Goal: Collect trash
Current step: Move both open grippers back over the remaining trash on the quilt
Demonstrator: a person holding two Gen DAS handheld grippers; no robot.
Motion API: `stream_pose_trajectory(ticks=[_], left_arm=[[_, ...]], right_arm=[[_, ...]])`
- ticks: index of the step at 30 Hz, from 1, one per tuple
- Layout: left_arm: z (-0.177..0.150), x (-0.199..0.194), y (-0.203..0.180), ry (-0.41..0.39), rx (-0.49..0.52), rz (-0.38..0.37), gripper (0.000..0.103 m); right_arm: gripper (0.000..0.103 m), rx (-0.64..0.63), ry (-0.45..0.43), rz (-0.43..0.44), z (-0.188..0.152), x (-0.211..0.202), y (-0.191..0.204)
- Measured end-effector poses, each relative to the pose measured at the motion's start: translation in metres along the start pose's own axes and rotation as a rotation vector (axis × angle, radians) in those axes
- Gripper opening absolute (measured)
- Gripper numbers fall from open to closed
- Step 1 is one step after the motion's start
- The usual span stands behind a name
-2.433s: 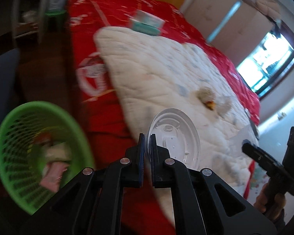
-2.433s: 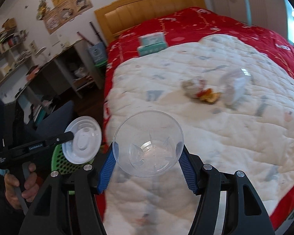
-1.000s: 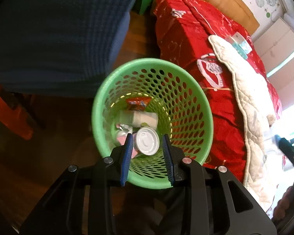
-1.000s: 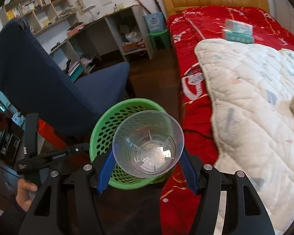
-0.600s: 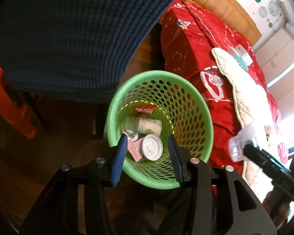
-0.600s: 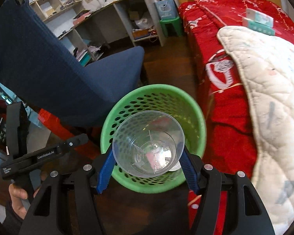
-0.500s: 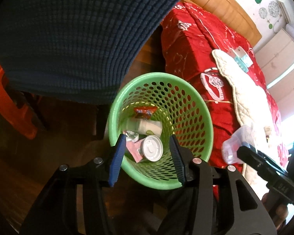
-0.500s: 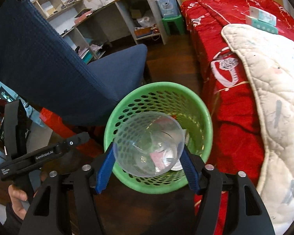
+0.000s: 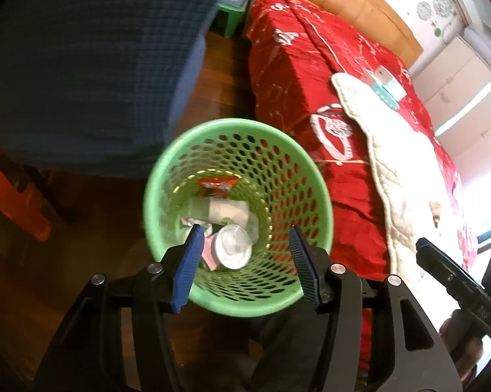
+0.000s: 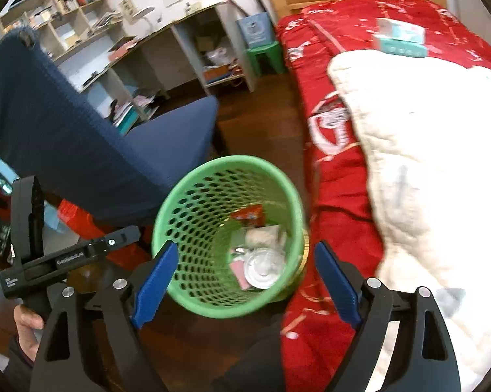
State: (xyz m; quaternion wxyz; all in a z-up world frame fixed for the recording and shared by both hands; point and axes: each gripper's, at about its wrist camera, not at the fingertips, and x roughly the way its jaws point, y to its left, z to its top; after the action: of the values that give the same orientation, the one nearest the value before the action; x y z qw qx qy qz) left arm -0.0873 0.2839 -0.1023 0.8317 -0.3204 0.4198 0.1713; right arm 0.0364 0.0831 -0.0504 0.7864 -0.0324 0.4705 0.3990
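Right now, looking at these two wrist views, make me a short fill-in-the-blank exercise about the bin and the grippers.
1. The bin holding the trash is coloured ____.
2. The clear cup now lies inside the ____.
3. The right gripper, whose jaws have just been opening, holds ____.
4. The bin stands on the floor between the bed and a dark blue ____.

Missing words: green; bin; nothing; chair

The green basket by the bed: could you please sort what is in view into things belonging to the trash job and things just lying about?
Belongs to the job:
- green basket
- clear cup, inside it
- red wrapper, inside it

Lying about:
- blue chair
- white quilt
- tissue box
- green stool
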Motion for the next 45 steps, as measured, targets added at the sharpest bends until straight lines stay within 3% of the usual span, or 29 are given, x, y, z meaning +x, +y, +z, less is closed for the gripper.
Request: stream_pose_trajectory(ticks=[8,21,30,37,45], left_arm=[[0.002,0.007,-0.04,0.011,0.075,-0.027,0.061],[0.001,0.026,-0.098,0.047,0.176,-0.056,0.07],[-0.001,0.04,-0.135,0.071,0.231,-0.066,0.074],[-0.003,0.057,-0.156,0.105,0.259,-0.067,0.074],[0.001,0.074,-0.17,0.131,0.268,-0.059,0.075]], right_arm=[[0.09,0.078,-0.053,-0.08,-0.004,-0.035,-0.05],[0.092,0.197,-0.137,-0.284,-0.01,-0.095,-0.156],[0.092,0.24,-0.178,-0.437,0.01,-0.144,-0.235],[0.093,0.202,-0.097,-0.505,0.052,-0.162,-0.294],[0.093,0.175,0.061,-0.508,0.091,-0.135,-0.341]])
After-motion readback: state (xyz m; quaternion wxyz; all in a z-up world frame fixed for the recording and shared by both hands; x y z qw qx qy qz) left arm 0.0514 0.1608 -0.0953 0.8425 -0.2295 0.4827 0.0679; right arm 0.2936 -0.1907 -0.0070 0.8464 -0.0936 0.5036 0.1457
